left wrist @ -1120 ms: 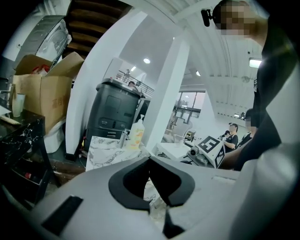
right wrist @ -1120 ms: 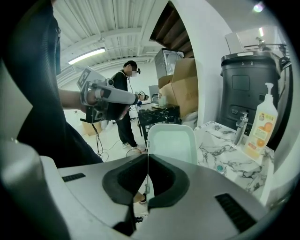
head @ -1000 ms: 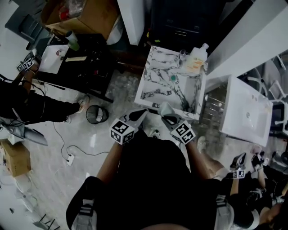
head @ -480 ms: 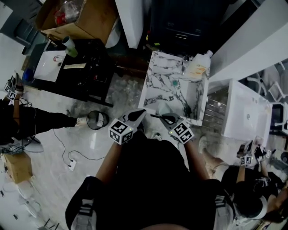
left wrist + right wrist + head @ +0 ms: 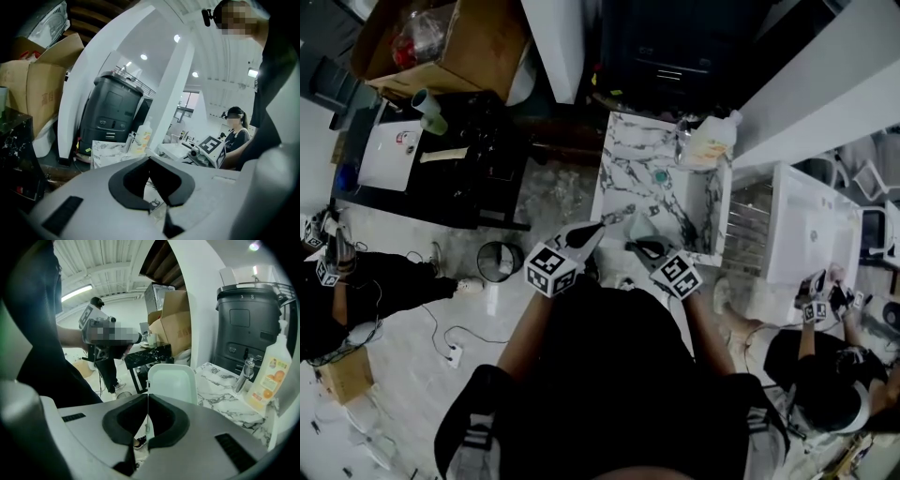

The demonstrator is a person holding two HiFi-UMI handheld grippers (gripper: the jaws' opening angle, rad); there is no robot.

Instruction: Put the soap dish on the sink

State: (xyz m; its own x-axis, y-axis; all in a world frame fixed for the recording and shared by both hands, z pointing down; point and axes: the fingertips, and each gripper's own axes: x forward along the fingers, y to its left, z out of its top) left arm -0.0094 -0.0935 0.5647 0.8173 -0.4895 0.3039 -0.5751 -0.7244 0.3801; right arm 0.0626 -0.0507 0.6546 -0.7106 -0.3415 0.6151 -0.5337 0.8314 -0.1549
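Right hand-held gripper (image 5: 148, 403) clamped on rim of pale green soap dish (image 5: 172, 380), dish standing on edge above marble worktop (image 5: 219, 389) near edge. Left hand-held gripper (image 5: 150, 161) closed, empty, alongside. Bottle (image 5: 268, 376) at far right corner.

clothing: black top (image 5: 609, 375) | left tool (image 5: 150, 158), right tool (image 5: 147, 401): grey shells, black pads (image 5: 124, 421) | cubes (image 5: 550, 271): black-white square markers

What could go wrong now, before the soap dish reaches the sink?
The right tool grips the soap dish only by its thin rim, so it might tilt or slip out. The bottle and faucet stand at the back of the marble sink; setting the dish too far in could knock them.
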